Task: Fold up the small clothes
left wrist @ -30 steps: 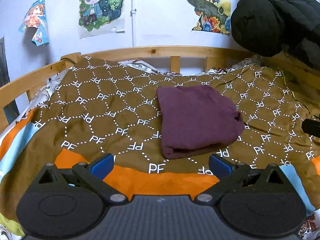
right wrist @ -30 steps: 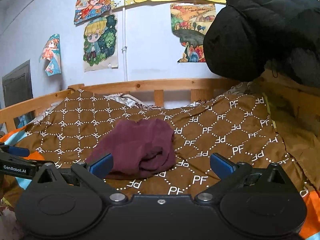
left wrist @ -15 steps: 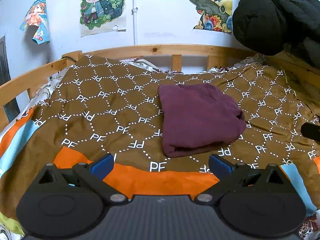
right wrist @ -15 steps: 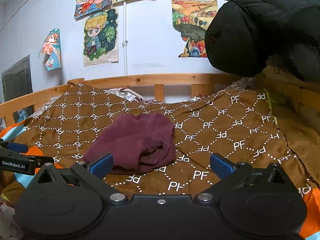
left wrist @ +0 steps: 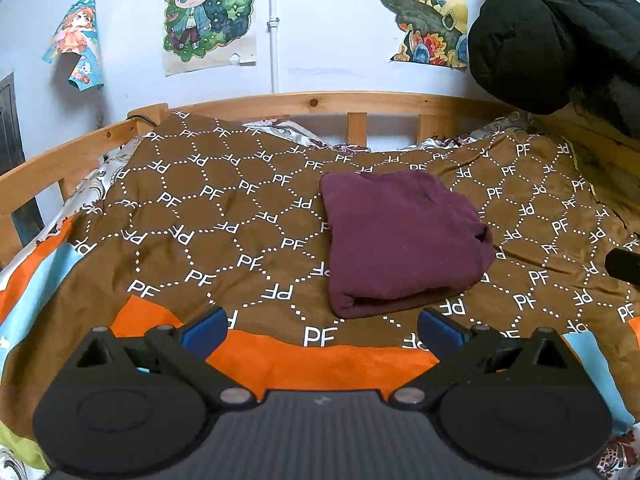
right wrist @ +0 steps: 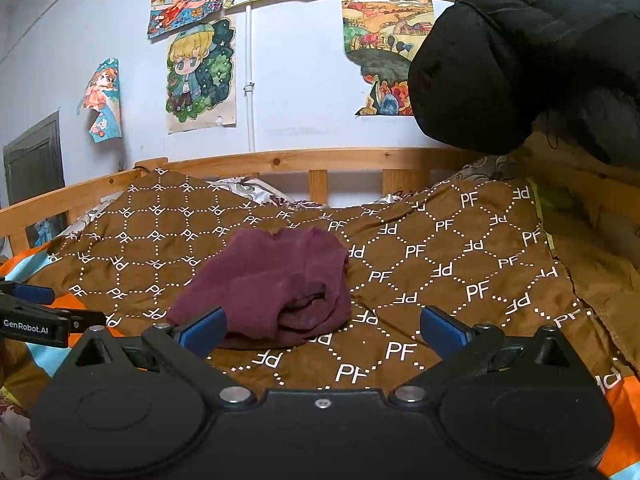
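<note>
maroon bundle lying folded, both grippers backing off

maroon cloth, the small garment (left wrist: 404, 240), is lying as a compact folded bundle in the middle of the brown patterned blanket (left wrist: 208, 216) on the bed, touched by neither tool. over the last second almost nothing is changing on the blanket: the bundle is keeping its shape and place, while both cameras are drifting slightly up and back, so the wall posters are showing a little more. i am reading that as the fold being finished and the grippers retreating, with only a tidy-up or a new piece left.

the left gripper (left wrist: 322, 326) is hovering near the bundle's front edge with its jaws spread wide and empty. the right gripper (right wrist: 320, 326) is likewise gaping, holding nothing, just short of the cloth.

the left view is showing the top face as flat and fairly square, with one clean fold line along the near edge. the right view is revealing what that hides: the side facing it is open, with loose layers bunching into a rumpled pocket. it is also catching the left tool's fingers at its left edge.
</note>
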{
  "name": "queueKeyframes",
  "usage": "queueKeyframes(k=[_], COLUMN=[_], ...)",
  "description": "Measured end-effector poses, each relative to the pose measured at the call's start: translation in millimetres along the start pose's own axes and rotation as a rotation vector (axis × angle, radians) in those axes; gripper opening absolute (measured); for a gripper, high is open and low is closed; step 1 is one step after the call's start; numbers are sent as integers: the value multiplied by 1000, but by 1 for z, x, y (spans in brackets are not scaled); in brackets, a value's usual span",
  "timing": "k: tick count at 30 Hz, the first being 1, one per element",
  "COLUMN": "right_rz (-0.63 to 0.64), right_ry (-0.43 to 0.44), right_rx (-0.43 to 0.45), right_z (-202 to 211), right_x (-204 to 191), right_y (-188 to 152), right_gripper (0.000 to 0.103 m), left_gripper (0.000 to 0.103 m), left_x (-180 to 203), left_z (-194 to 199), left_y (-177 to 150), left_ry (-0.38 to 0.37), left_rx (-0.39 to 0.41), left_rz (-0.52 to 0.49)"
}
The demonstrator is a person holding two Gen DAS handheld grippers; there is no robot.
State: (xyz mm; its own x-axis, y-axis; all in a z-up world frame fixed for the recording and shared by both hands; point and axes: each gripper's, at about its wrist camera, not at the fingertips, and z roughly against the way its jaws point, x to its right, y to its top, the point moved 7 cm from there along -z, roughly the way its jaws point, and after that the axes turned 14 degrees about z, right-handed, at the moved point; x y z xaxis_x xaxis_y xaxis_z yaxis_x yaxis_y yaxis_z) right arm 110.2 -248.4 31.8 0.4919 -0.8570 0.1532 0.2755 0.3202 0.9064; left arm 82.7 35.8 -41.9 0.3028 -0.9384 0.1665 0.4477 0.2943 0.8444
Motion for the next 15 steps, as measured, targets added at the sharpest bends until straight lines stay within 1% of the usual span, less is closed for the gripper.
queueKeyframes(k=[15], right_rz=[-4], right_ry=[-2], right_rx=[0], right_z=[0], right_x=[2], right_y=[0], right_gripper=[102], left_gripper=[103], left_x=[-2], left_z=[0], left_y=[1], left_ry=[6], left_rx=[1], left_rz=[-2])
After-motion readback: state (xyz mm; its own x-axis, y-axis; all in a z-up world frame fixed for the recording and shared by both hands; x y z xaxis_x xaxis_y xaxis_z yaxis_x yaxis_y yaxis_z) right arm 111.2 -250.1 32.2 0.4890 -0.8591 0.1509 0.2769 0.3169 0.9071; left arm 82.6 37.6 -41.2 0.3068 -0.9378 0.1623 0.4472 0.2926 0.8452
